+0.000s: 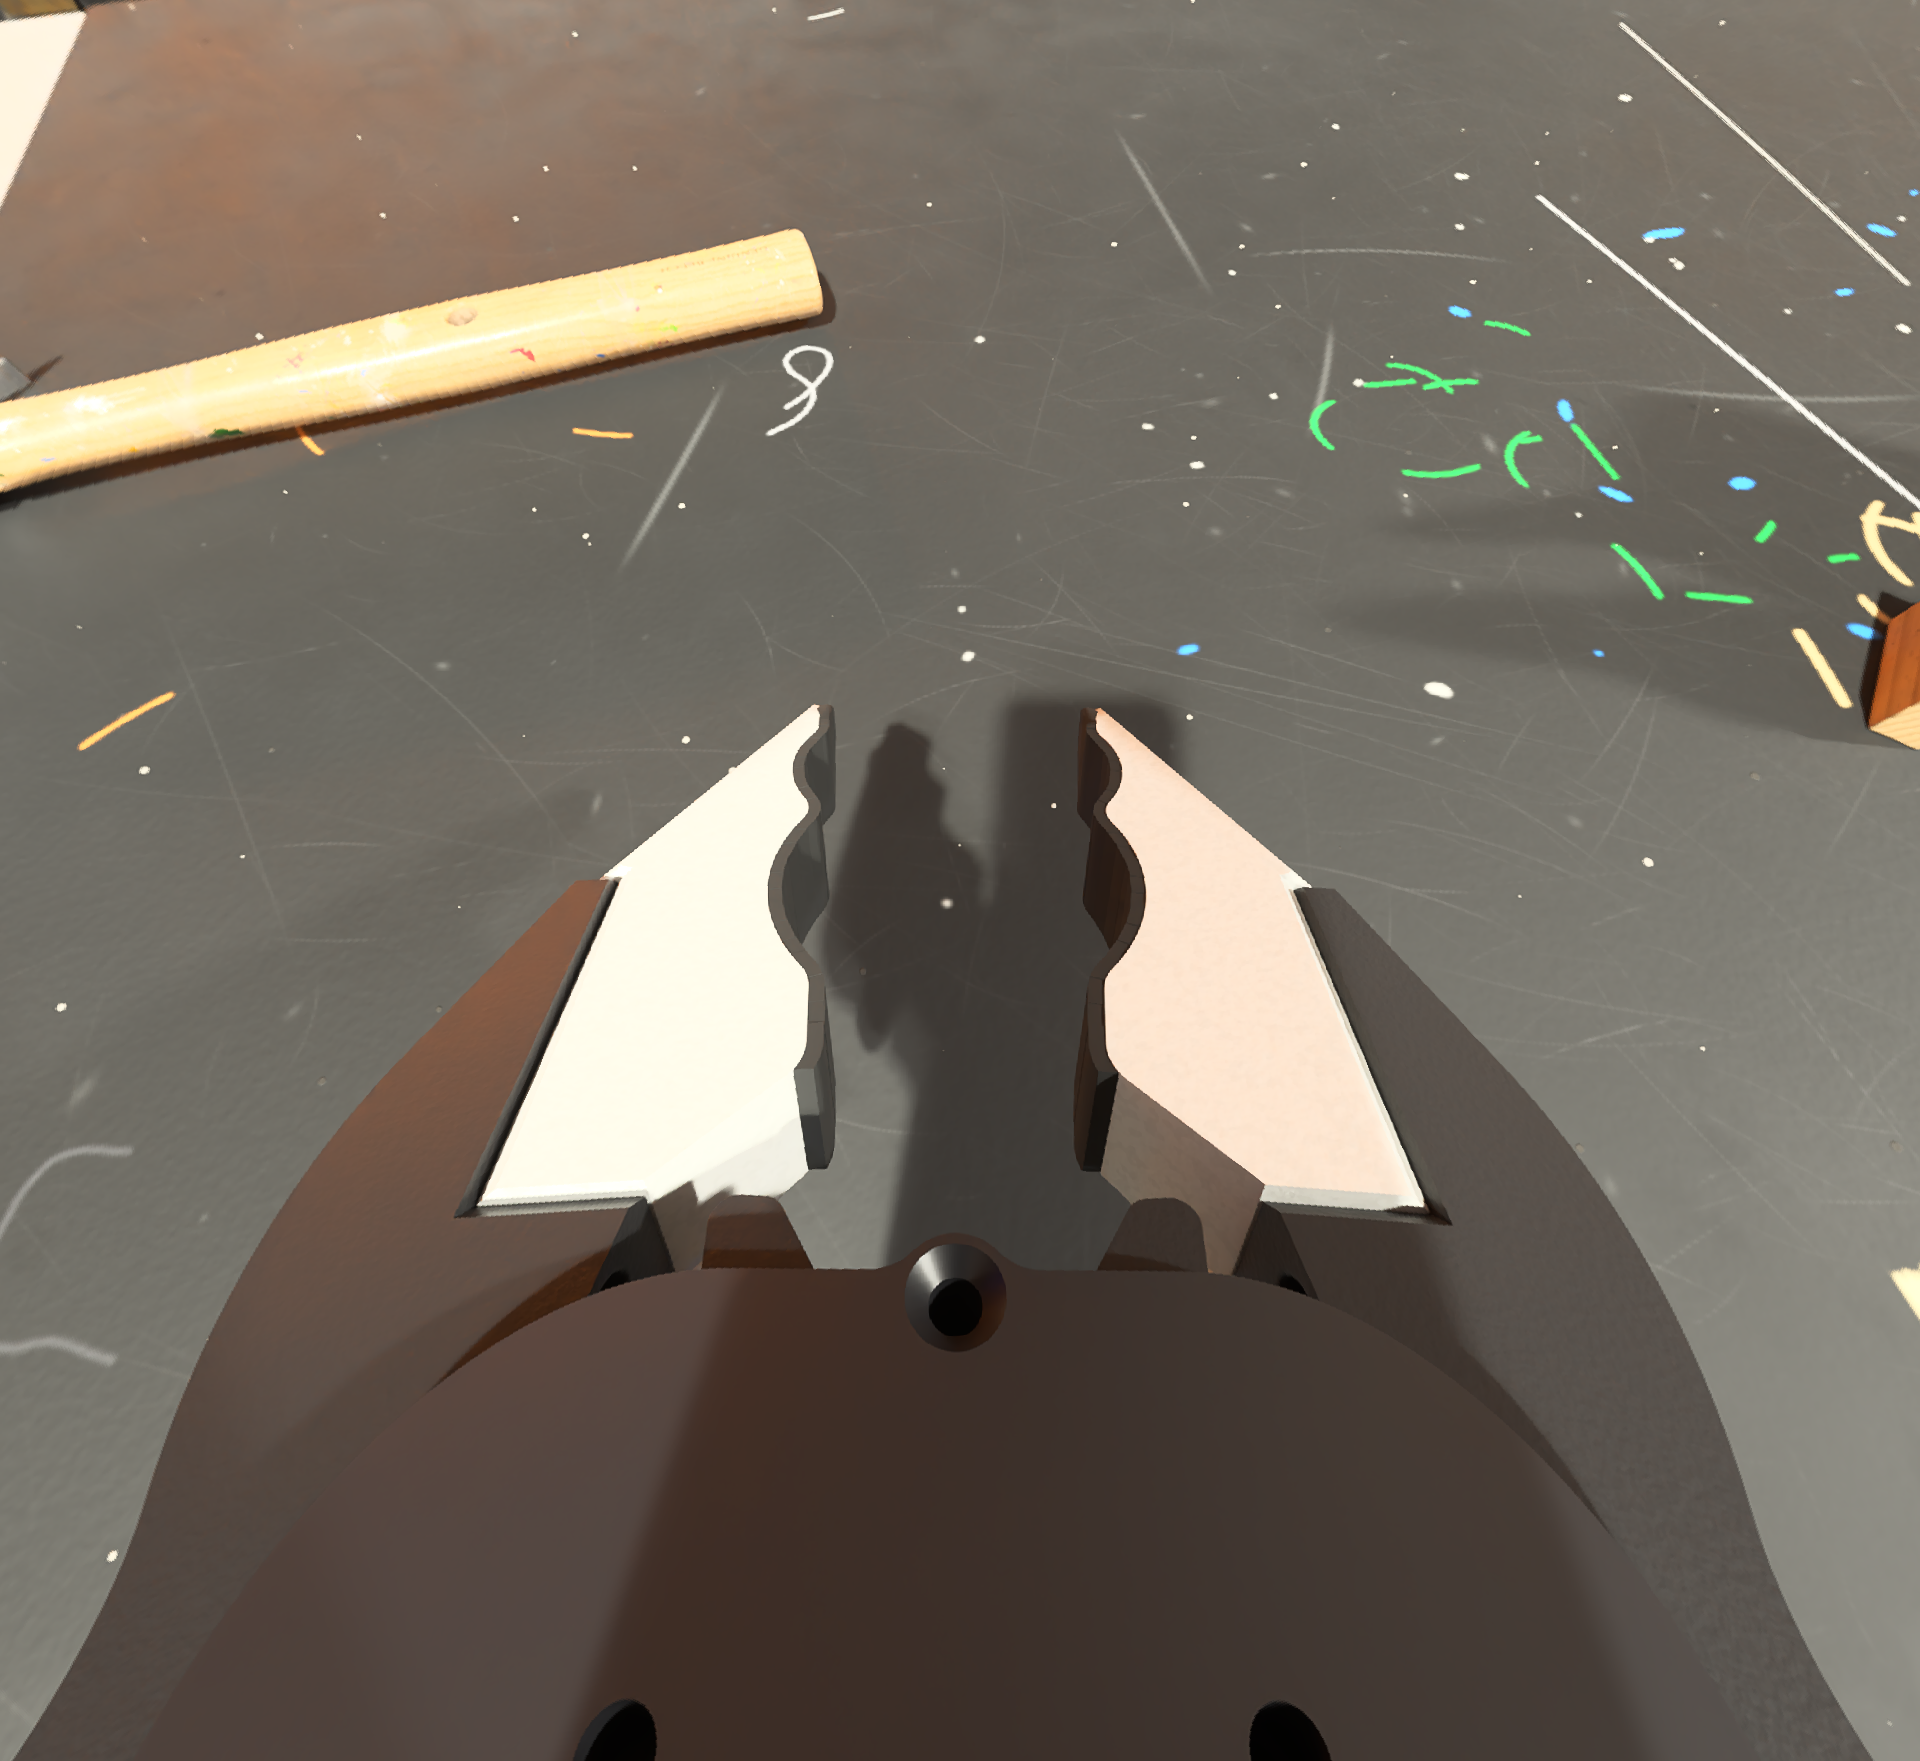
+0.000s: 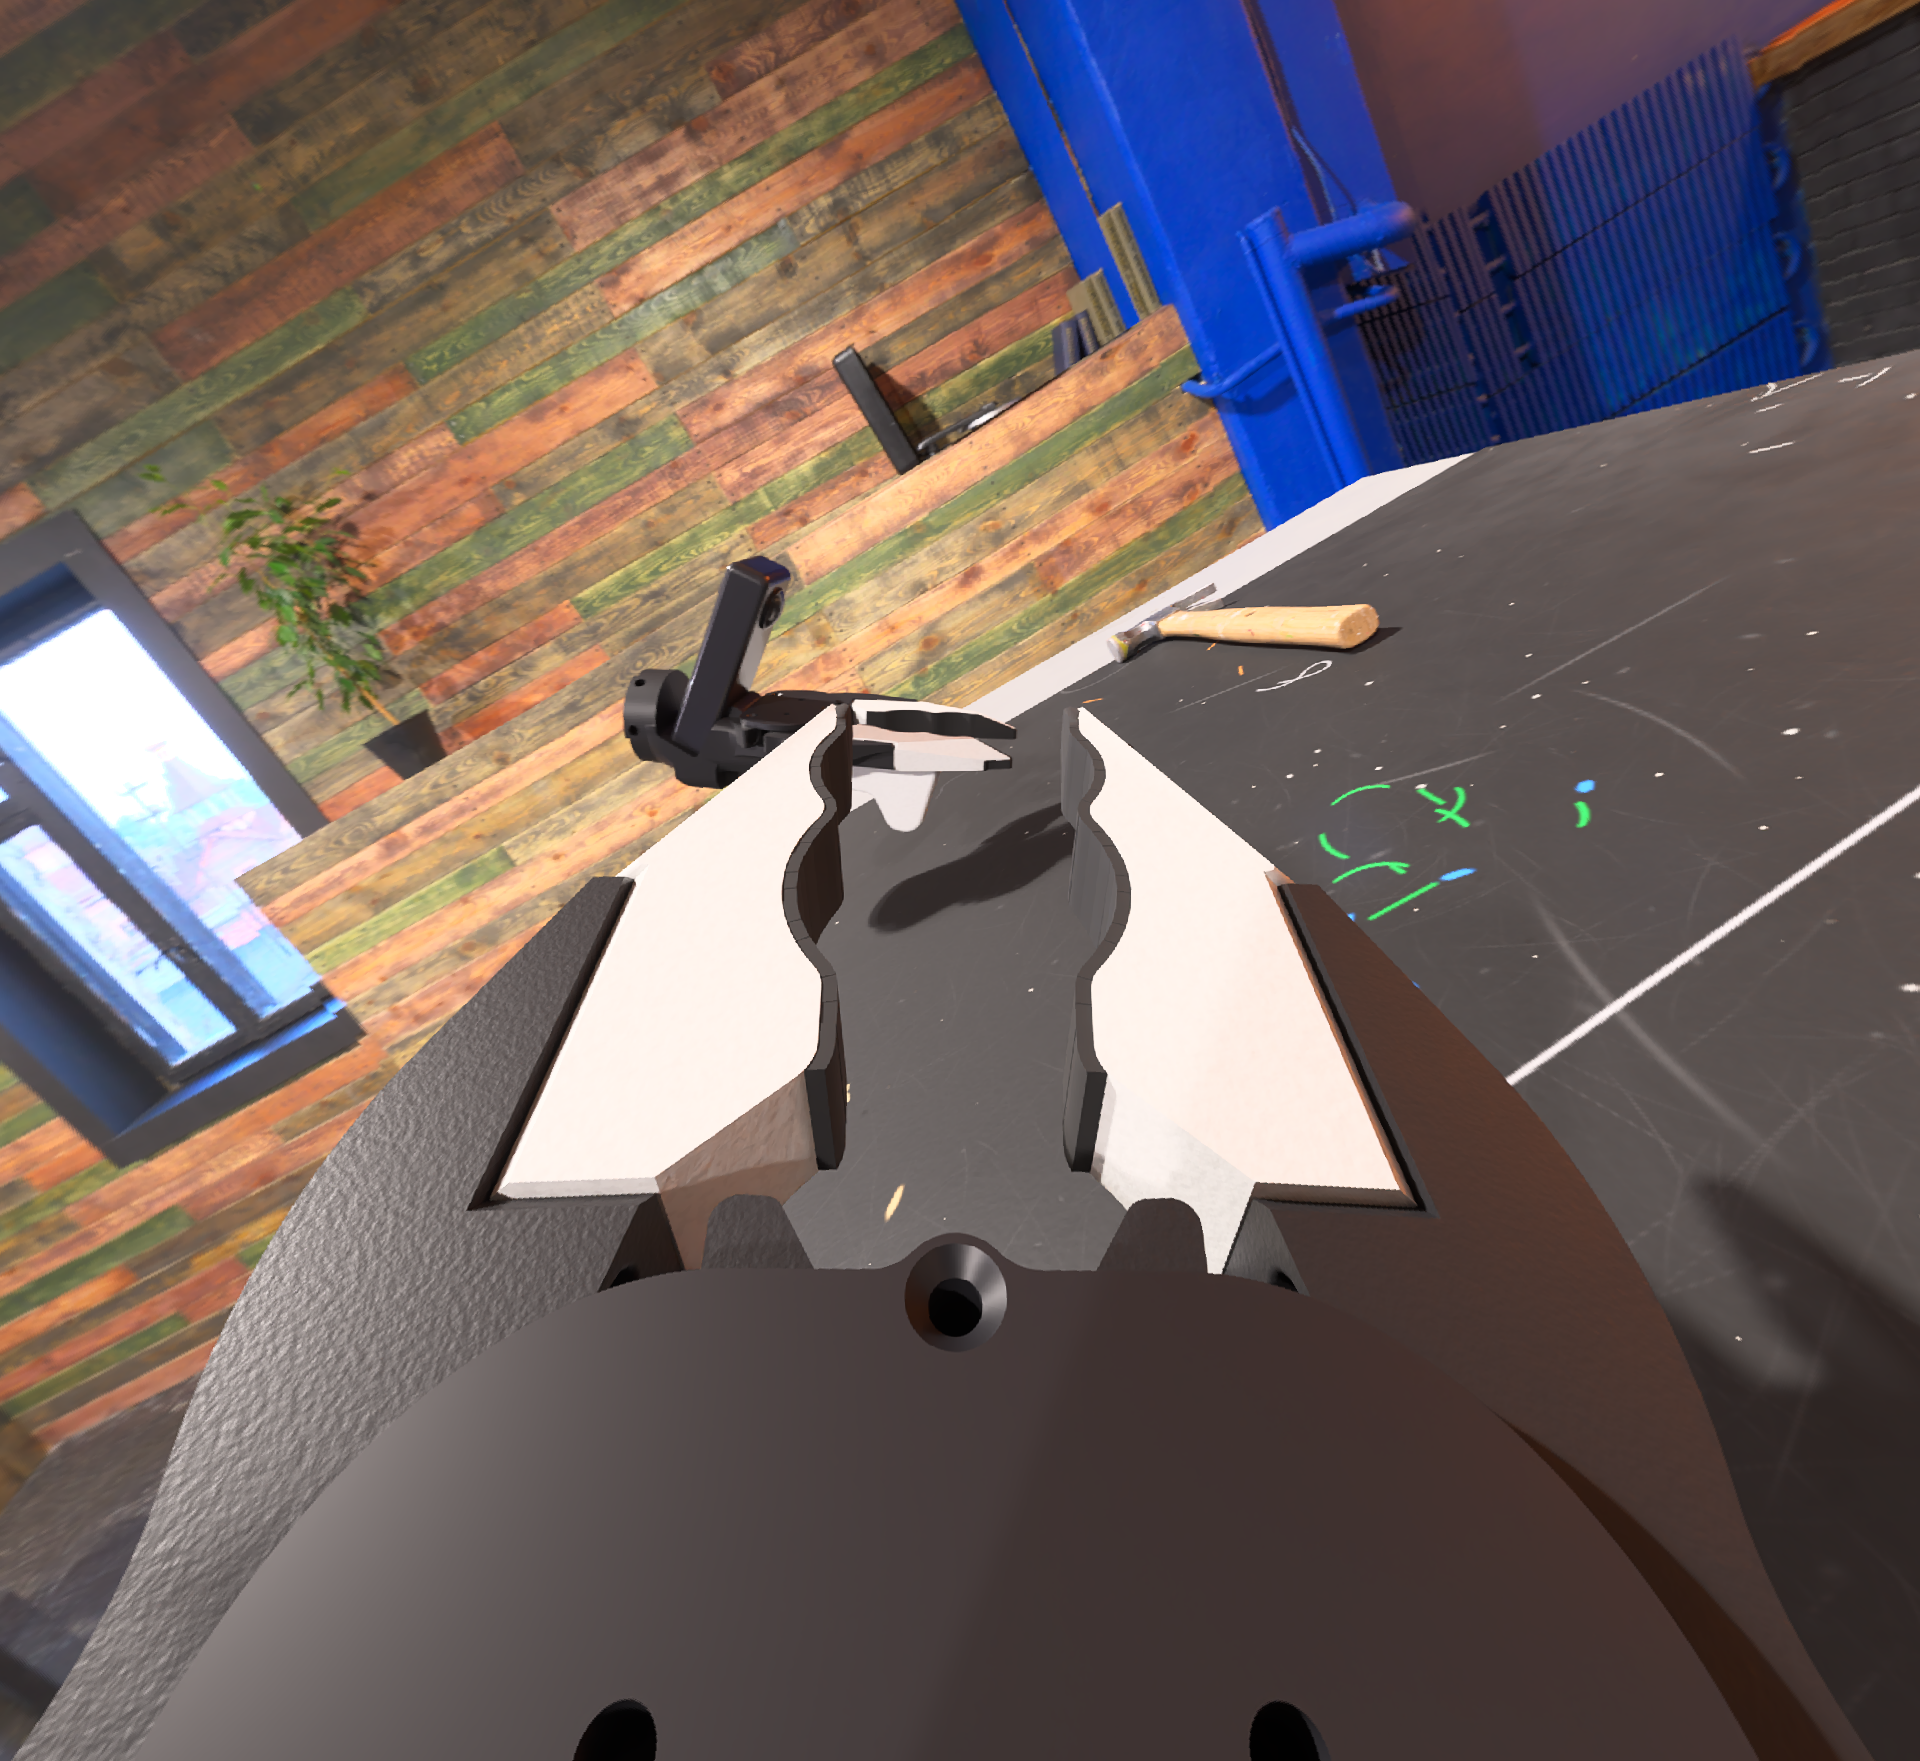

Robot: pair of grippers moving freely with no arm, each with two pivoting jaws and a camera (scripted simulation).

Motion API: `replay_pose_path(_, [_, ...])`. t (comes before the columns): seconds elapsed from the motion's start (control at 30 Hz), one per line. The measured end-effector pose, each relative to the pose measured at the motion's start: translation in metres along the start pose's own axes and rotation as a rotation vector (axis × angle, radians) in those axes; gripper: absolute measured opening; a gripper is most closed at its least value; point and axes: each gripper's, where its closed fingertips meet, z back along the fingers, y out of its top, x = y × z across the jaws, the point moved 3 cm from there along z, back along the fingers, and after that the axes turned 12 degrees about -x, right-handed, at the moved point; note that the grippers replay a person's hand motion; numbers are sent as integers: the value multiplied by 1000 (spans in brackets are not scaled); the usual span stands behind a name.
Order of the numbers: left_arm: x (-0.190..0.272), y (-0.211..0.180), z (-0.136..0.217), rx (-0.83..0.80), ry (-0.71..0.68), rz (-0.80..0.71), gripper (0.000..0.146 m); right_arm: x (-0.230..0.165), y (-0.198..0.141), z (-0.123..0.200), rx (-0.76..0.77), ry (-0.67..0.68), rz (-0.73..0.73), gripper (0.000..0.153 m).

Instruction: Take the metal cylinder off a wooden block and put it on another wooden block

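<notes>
My left gripper [image 1: 956, 714]: dark brown smooth rounded body, two pale wedge fingers [image 1: 717, 932], cream at 10 o'clock, pinkish at 2 o'clock, dark wavy scalloped inner edges. Black recessed screw hole [image 1: 954, 1301] at centre, two more dark holes at 6 o'clock edge. My right gripper [image 2: 956, 714]: same build, grey-brown body with textured grain at 8 o'clock, whitish fingers [image 2: 707, 963], black wavy pads, same central screw hole [image 2: 954, 1301].
</notes>
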Motion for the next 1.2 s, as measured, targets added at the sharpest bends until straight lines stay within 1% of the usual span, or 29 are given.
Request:
replay_pose_path(0.27, [-3,-2,-3,-27,-23,38,48,3,2,2,9,44,-47,40])
replay_pose_path(0.47, [-3,-2,-4,-33,-30,44,67,4,2,1,5,48,-58,40])
replay_pose_path(0.8, [-2,-2,-5,-39,-38,41,68,4,3,1,12,48,-61,40])
replay_pose_path(0.9, [5,2,-7,-37,-55,2,69,5,2,1,7,52,-66,40])
replay_pose_path(0.97, [26,24,-10,-3,-99,-66,71,5,2,1,3,62,-73,40])
replay_pose_path(1.03, [67,70,-11,50,-198,-169,71,5,2,0,-5,68,-78,40])
replay_pose_path(1.1, [128,132,-7,100,-337,-306,71,4,0,-1,-17,61,-71,40])
replay_pose_path(1.13, [166,164,-4,111,-413,-396,71,4,-1,-2,-28,53,-65,40])
replay_pose_path(1.2, [247,217,0,83,-541,-585,71,5,-4,-6,-57,27,-52,40])
